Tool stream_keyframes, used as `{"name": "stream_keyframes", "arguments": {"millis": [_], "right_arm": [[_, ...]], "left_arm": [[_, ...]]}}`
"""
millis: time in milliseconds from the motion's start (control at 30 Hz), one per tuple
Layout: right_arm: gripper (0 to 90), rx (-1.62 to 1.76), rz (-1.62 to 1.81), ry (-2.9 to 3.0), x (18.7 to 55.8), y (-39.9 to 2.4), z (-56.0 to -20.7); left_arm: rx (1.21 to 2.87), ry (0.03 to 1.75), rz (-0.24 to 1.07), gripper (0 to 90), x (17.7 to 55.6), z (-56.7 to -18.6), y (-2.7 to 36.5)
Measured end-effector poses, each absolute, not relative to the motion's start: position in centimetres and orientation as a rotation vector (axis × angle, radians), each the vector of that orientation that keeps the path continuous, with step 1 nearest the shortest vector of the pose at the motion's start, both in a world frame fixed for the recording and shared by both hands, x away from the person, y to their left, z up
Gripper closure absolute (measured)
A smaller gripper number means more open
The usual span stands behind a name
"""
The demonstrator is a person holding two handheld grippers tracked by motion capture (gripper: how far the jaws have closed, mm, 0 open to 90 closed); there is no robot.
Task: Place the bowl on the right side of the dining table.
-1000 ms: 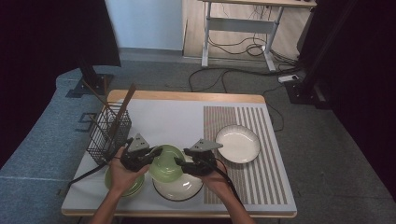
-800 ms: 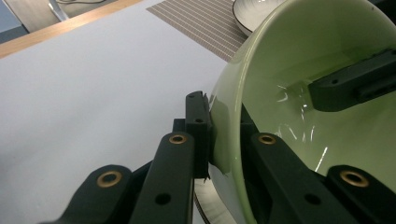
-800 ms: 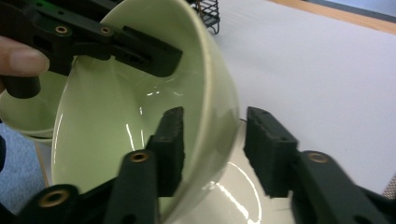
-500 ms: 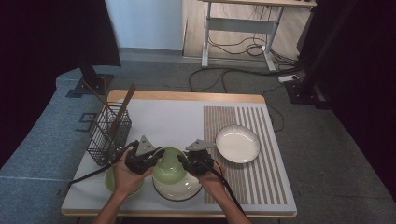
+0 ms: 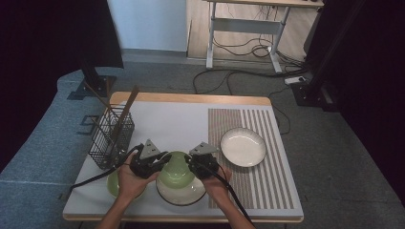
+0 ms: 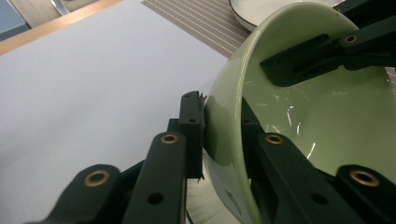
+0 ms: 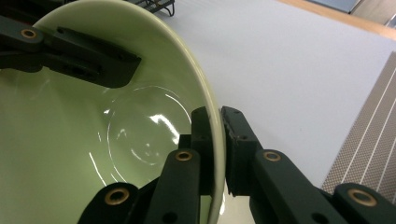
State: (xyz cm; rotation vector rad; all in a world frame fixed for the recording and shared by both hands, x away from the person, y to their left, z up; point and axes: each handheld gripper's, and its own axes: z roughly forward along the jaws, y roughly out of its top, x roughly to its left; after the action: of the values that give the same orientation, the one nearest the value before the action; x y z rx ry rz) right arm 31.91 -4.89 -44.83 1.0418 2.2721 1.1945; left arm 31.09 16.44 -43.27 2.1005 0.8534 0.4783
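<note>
— Claw check: what have you got?

— My left claw [image 5: 161, 161] and right claw [image 5: 191, 163] each pinch the rim of the green bowl [image 5: 175, 168] from opposite sides; right has just been closing, left easing slightly. That bowl sits tilted over the white bowl [image 5: 180, 196].

— How far along?

— Grip's done, I'd say. Lifting and placing remain.

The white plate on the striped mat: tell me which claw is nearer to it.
Right. The right claw grips the green bowl on the rim nearest the white plate; the left claw grips the bowl's far rim, farther from the plate.
</note>
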Motion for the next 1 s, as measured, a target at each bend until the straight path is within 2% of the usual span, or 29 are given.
{"name": "stream_keyframes", "arguments": {"millis": [100,333,433,733,1000], "right_arm": [[84.6,1.028,1.190,2.276,31.9,-4.8,-44.8],[84.6,1.012,1.187,2.267,32.0,-5.2,-44.6],[84.6,1.009,1.187,2.261,32.0,-5.6,-44.5],[84.6,1.028,1.203,2.230,32.4,-7.0,-44.0],[84.6,1.029,1.210,2.225,32.7,-7.4,-43.8]], "left_arm": [[2.097,0.848,0.464,72.1,31.1,-43.1,16.6],[2.074,0.823,0.417,50.6,31.1,-42.5,17.1],[2.061,0.807,0.408,44.9,31.0,-42.2,17.3],[2.027,0.793,0.415,39.0,30.6,-41.5,18.2],[1.993,0.814,0.357,37.0,30.8,-41.5,19.2]]}}
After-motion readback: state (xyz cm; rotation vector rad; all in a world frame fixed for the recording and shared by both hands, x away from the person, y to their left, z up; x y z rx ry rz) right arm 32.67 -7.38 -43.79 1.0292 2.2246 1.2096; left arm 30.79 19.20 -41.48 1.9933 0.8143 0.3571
